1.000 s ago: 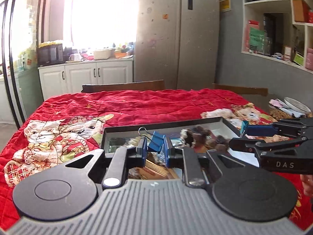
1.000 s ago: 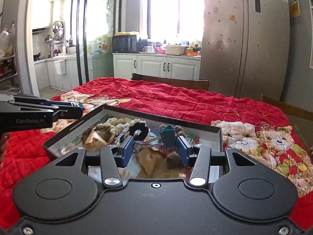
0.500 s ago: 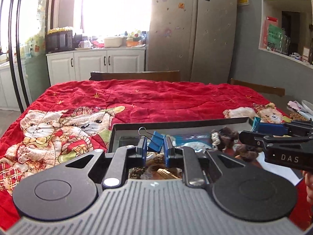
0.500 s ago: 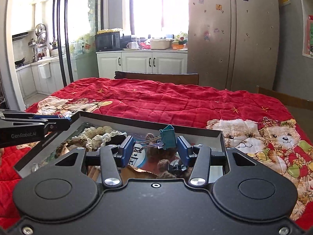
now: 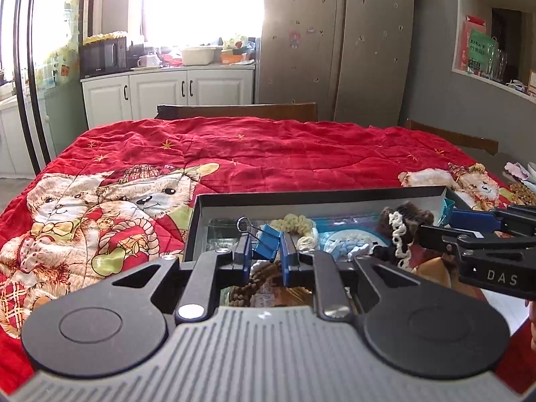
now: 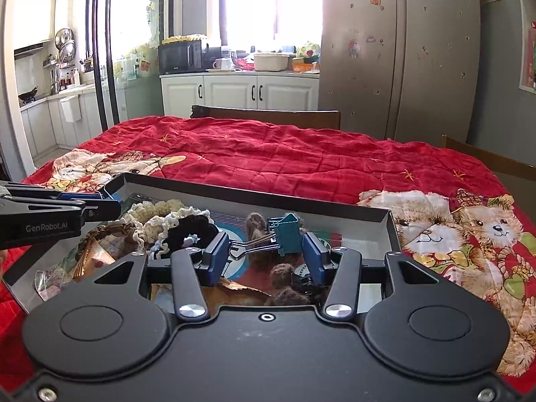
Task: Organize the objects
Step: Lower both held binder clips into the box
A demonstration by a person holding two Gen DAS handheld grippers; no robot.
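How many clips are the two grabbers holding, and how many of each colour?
Blue binder clip, held in the left gripper: 1
Teal binder clip, held in the right gripper: 1
Total: 2

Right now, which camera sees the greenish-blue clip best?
The right wrist view. There the teal binder clip sits up close, squeezed between the right gripper pads, wire handles pointing left, above the tray. In the left wrist view only a small teal piece peeks out by the right gripper's tips.
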